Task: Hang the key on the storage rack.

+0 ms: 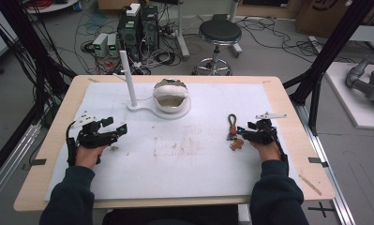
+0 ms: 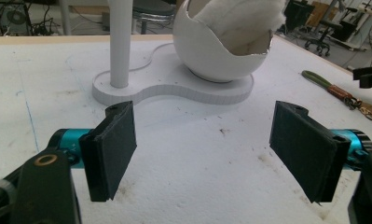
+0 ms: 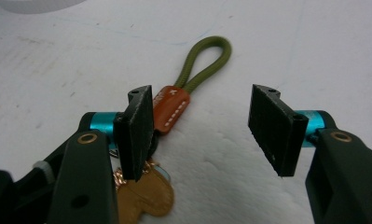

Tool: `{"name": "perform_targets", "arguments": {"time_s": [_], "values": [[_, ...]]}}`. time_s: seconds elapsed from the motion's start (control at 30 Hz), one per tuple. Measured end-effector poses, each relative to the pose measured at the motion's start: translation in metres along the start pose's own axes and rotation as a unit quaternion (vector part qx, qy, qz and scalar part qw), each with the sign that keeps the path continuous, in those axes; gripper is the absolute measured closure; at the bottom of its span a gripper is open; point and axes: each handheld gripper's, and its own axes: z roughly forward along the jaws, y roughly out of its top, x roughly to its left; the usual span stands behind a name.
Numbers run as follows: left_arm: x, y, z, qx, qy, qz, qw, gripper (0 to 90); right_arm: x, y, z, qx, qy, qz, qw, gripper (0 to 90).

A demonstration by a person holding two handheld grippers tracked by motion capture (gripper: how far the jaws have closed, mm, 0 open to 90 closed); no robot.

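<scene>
While your left gripper [image 1: 110, 125] sits at the left of the high view, its jaws stand wide apart over bare white table cover [image 1: 184, 168], holding nothing. Right of it, at upper centre, a white post [image 1: 128, 77] rises from a flat white base [image 1: 142, 108], beside a cracked white shell bowl [image 1: 171, 96] with padding inside. Further right lies a keychain [image 1: 233, 132]: green cord loop, brown leather tab, brass keys. Your right gripper [image 3: 207, 126] hangs wide open just over it, with the left jaw above the leather tab.
</scene>
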Motion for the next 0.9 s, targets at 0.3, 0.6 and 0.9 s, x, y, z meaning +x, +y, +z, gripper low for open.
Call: {"name": "perform_targets", "arguments": {"time_s": [0.3,0.6,0.9], "values": [[0.002,-0.002,0.003,0.005,0.003,-0.005,1.0000,23.0,0.030,0.009,0.029,0.066,-0.042,-0.054,0.9955,55.7],[0.002,-0.003,0.002,0.008,0.004,-0.005,0.9999,23.0,0.033,0.012,0.027,0.081,-0.030,-0.051,0.9950,76.9],[0.004,-0.003,0.002,0.007,0.008,-0.008,0.9999,23.1,0.026,0.012,0.016,0.031,0.030,-0.009,0.9990,77.7]]}}
